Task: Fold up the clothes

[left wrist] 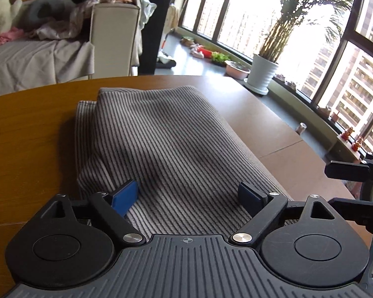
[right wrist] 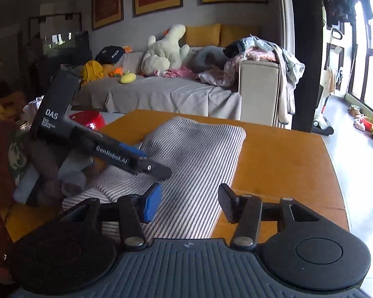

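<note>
Left gripper [right wrist: 146, 157] over striped garment [right wrist: 196, 154]

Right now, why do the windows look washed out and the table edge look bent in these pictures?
Left wrist view: daylight overexposes the windows, and the fisheye lens bows the table edge. Right wrist view: the room is dimmer, the window glares, and soft shadows lie on the striped garment.

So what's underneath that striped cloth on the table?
The striped cloth lies folded on the wooden table, with a lower layer of the same fabric showing at its far left edge. Anything else beneath it is covered.
</note>
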The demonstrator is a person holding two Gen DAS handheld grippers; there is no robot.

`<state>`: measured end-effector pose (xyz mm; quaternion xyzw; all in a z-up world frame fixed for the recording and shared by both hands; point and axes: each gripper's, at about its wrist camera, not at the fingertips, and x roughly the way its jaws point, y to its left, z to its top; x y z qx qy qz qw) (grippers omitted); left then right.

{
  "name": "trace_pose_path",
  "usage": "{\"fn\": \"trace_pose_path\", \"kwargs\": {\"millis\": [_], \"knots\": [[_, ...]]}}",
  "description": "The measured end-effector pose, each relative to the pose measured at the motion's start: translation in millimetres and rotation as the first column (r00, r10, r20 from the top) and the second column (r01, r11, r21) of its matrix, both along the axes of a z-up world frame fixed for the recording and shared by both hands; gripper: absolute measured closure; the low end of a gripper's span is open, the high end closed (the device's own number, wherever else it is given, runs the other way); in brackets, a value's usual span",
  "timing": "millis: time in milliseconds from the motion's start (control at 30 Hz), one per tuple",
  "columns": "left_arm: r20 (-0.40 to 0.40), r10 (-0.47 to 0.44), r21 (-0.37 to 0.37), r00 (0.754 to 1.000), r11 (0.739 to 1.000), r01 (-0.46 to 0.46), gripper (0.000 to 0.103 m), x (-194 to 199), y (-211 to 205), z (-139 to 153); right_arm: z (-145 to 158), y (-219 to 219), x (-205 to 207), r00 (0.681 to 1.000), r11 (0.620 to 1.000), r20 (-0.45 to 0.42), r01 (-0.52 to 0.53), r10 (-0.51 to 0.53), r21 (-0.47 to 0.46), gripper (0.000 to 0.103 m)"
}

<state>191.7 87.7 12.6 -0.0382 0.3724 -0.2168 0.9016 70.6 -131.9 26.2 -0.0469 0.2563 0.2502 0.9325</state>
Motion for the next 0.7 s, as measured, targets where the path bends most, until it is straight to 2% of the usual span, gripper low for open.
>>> {"fn": "trace_pose_path", "kwargs": {"millis": [67, 133, 233, 300, 400, 467, 500, 567, 633, 700], "knots": [[-0.004, 0.007, 0.004, 1.0, 1.0, -0.007, 0.01, -1, 3, -1, -10, 11, 7, 0.999, 1.0, -0.037, -0.024, 0.023, -0.013, 0.052], [0.0, 0.004, 0.009, 1.0, 1.0, -0.004, 0.01, -5, 5, -1, -31, 25, 13, 0.993, 0.996, -0.111, -0.057, 0.049, -0.062, 0.052], [0.012, 0.0, 0.023, 1.0, 1.0, 0.0, 0.01, -14, 8, -1, -44, 26, 9, 0.994, 0.998, -0.102, -0.037, 0.031, -0.058, 0.051], [0.035, 0.0, 0.058, 0.999, 0.998, -0.002, 0.008, -26, 10, 3, -37, 22, 11, 0.992, 0.997, -0.119, -0.049, 0.041, -0.068, 0.044], [0.113, -0.002, 0.163, 0.994, 0.986, -0.017, 0.008, -55, 19, 9, -25, 23, 0, 0.995, 0.983, -0.049, -0.093, 0.086, -0.161, 0.04], [0.138, 0.002, 0.199, 0.99, 0.98, -0.029, 0.007, -72, 31, 13, -14, 31, -14, 0.985, 0.965, -0.009, -0.173, 0.175, -0.195, 0.038], [0.142, 0.004, 0.207, 0.99, 0.978, -0.034, 0.006, -79, 37, 14, -11, 37, -21, 0.974, 0.952, 0.002, -0.222, 0.227, -0.209, 0.033], [0.147, 0.005, 0.214, 0.989, 0.976, -0.037, 0.005, -87, 44, 18, -12, 56, -34, 0.945, 0.913, 0.007, -0.313, 0.326, -0.262, 0.032], [0.152, 0.006, 0.221, 0.988, 0.975, -0.039, 0.005, -95, 50, 23, -25, 78, -45, 0.911, 0.854, 0.006, -0.383, 0.411, -0.352, 0.032], [0.156, 0.006, 0.227, 0.988, 0.973, -0.042, 0.005, -103, 57, 27, -40, 94, -53, 0.887, 0.8, 0.008, -0.413, 0.462, -0.436, 0.027]]}}
